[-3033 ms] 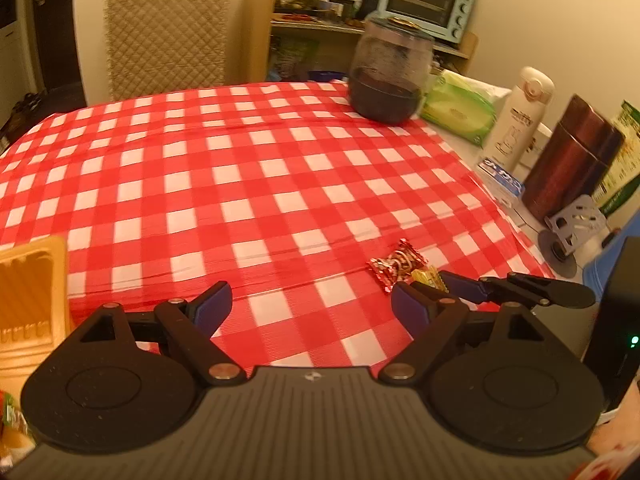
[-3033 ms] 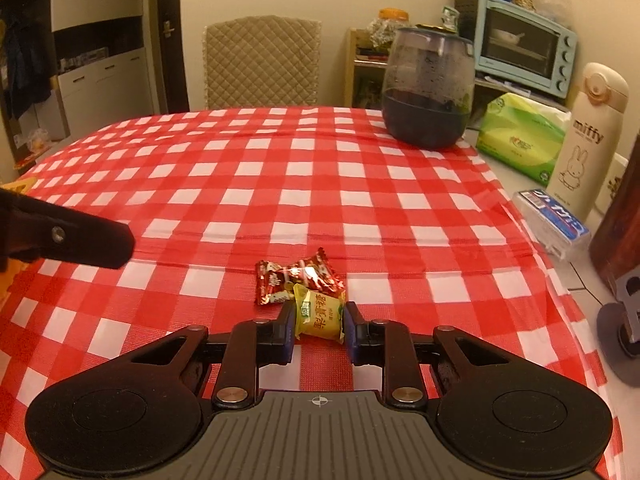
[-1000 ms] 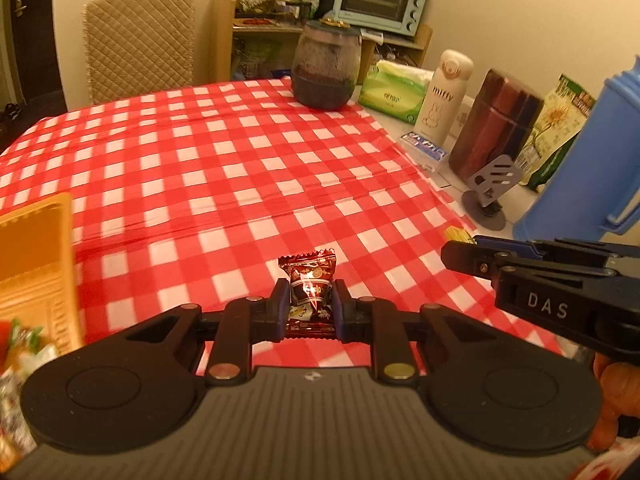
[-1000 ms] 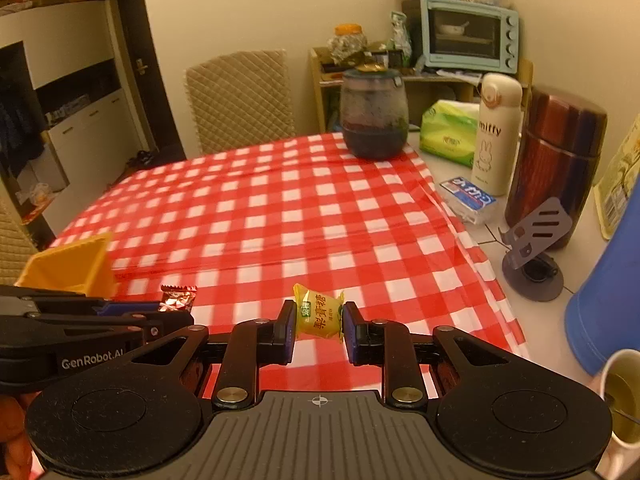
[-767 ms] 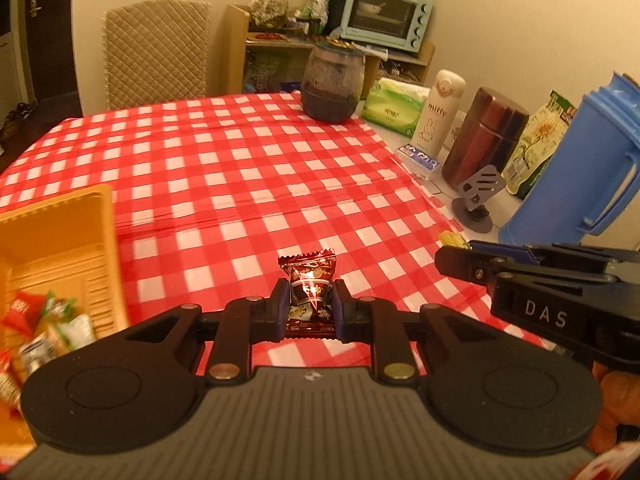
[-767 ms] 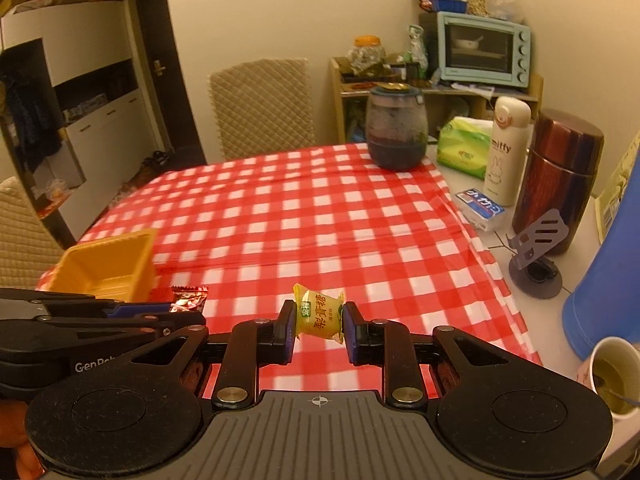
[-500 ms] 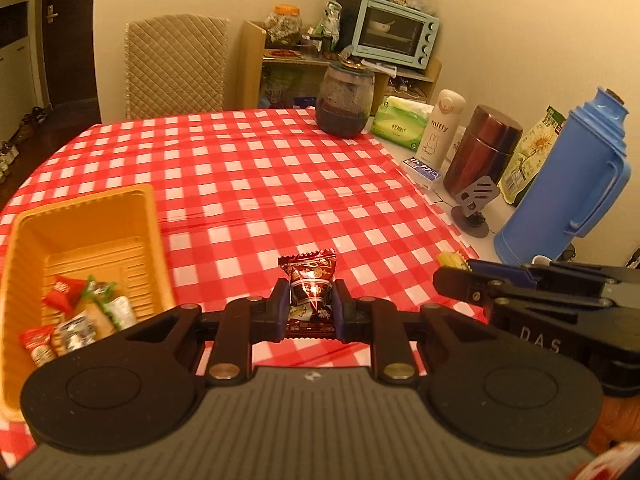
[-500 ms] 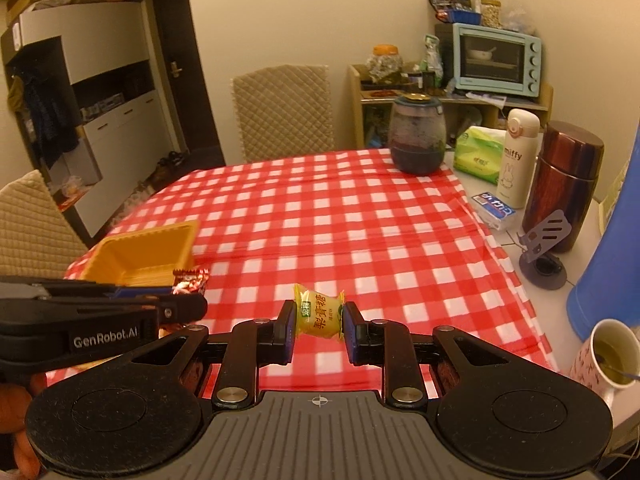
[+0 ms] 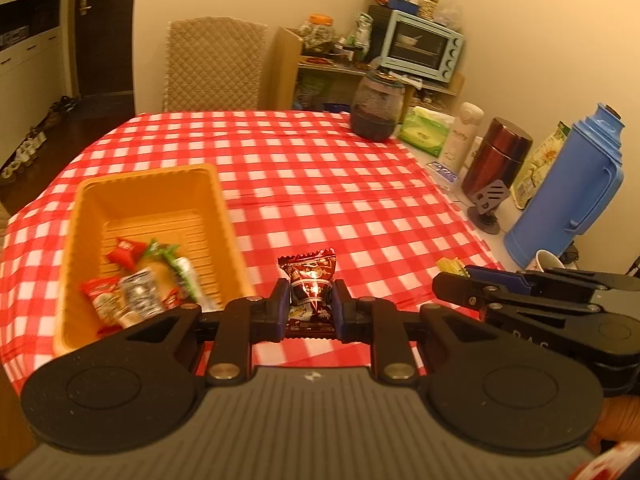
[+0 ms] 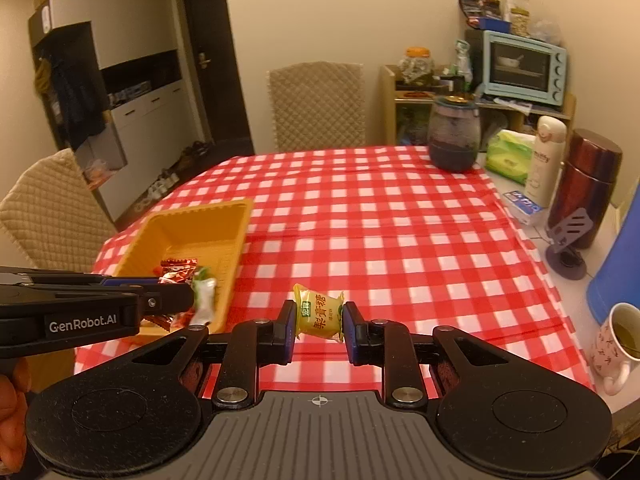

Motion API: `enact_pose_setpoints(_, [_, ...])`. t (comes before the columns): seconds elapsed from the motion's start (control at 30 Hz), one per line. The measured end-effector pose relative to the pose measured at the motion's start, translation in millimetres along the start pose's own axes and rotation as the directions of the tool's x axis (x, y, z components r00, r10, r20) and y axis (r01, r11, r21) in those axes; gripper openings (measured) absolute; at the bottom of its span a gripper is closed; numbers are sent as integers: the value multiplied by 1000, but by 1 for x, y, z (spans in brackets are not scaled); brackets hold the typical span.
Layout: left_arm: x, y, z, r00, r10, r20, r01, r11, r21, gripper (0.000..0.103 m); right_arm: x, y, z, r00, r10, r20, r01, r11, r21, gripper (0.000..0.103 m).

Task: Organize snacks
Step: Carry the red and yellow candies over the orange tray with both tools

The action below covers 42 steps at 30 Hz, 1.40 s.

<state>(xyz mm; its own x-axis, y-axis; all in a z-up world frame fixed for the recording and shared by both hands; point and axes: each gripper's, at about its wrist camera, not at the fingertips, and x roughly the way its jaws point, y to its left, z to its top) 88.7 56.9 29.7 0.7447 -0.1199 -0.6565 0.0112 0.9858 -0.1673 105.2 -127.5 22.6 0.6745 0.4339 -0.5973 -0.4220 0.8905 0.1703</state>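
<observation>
My left gripper (image 9: 310, 304) is shut on a dark red wrapped candy (image 9: 311, 280), held above the red checked tablecloth just right of the orange tray (image 9: 218, 204). The tray holds several wrapped snacks (image 9: 140, 280). My right gripper (image 10: 319, 322) is shut on a yellow wrapped candy (image 10: 319, 316), also lifted off the cloth. In the right wrist view the orange tray (image 10: 192, 216) lies to the left, with the left gripper (image 10: 180, 294) crossing in front of it. In the left wrist view the right gripper (image 9: 448, 276) shows at the right with a bit of yellow wrapper.
Along the table's right edge stand a blue thermos (image 9: 576, 184), a cup (image 10: 618, 336), a dark red flask (image 10: 588, 184), a white bottle (image 10: 544, 156), tissues (image 10: 510, 150) and a dark jar (image 10: 454, 136). Quilted chairs stand at the far side (image 10: 316, 104) and left (image 10: 44, 208).
Both grippers have lifted and drawn back from the table with their candies. The orange tray with its snacks has come into fuller view at the left.
</observation>
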Motion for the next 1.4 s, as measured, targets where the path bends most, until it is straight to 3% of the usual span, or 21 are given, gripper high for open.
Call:
enact_pose_setpoints(0.7, [-36, 53, -22, 994, 109, 10, -109, 992, -56, 20, 21, 56, -5, 994, 101, -39, -104, 991, -79, 25])
enact_pose_setpoints(1.4, [-34, 97, -23, 985, 174, -7, -174, 978, -114, 20, 59, 98, -1, 982, 171, -77, -180, 974, -135, 25])
